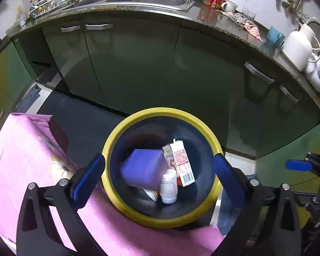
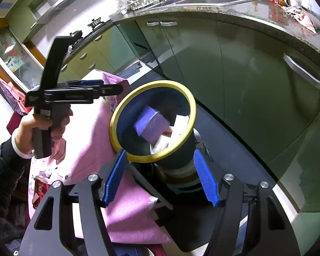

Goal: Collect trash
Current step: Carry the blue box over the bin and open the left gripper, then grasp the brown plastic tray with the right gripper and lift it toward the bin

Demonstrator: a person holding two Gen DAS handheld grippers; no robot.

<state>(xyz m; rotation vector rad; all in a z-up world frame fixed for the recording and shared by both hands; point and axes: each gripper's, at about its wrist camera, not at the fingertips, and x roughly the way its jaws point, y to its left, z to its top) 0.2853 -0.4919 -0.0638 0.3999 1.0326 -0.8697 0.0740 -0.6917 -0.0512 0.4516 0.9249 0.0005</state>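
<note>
- The left gripper [image 1: 157,176] hangs directly above the bin [image 1: 125,128], its jaws spread wide with nothing between the pads; it is released and empty.
- The right gripper [image 2: 162,178] stands open too. The bin's dark lower body shows between its blue pads, but I cannot tell whether they touch it; nothing is clenched.
- The bin is a dark blue tub with a yellow rim, standing just right of a table under a pink cloth [image 1: 21,162], near the green cabinets [image 1: 128,64].
- Inside lie 3 clear pieces of trash: a purple box [image 1: 144,169] on the left, a red-and-white carton [image 1: 182,164] leaning upright on the right, and a small white bottle [image 1: 169,188] at the near side. Something pale lies beneath, too hidden to name.
- Risk, as I judge it: the bin looks tilted in the right wrist view, so a nudge from the right gripper's pads could tip it and spill the trash.
- The purple box sits high and may block later drops.
</note>
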